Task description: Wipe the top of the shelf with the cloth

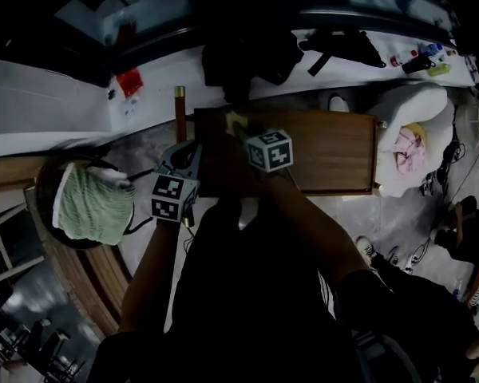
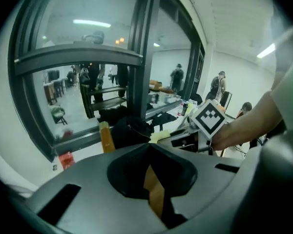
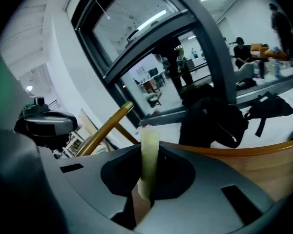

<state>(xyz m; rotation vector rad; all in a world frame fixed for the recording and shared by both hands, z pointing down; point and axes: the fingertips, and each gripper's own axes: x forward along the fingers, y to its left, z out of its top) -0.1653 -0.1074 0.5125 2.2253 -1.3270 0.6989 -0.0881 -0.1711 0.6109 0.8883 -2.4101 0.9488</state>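
The brown wooden shelf top [image 1: 335, 150] lies straight ahead of me. My right gripper [image 1: 241, 132] rests on its left part, shut on a pale yellow cloth [image 1: 235, 122]. In the right gripper view the cloth [image 3: 149, 152] stands as a folded strip pinched between the jaws of the right gripper [image 3: 145, 179], with the shelf top [image 3: 268, 167] beyond. My left gripper [image 1: 185, 156] hovers at the shelf's left edge, next to an upright wooden post [image 1: 180, 114]. In the left gripper view the left gripper [image 2: 150, 152] has its jaws together with nothing between them, and the cloth [image 2: 158, 136] shows ahead.
A round basket holding a green and white bundle [image 1: 94, 202] stands at the left. A white seat with a pink item [image 1: 415, 138] is just right of the shelf. Black bags [image 1: 247, 50] and bottles [image 1: 419, 58] lie on the white ledge behind. Shoes [image 1: 387, 254] sit on the floor.
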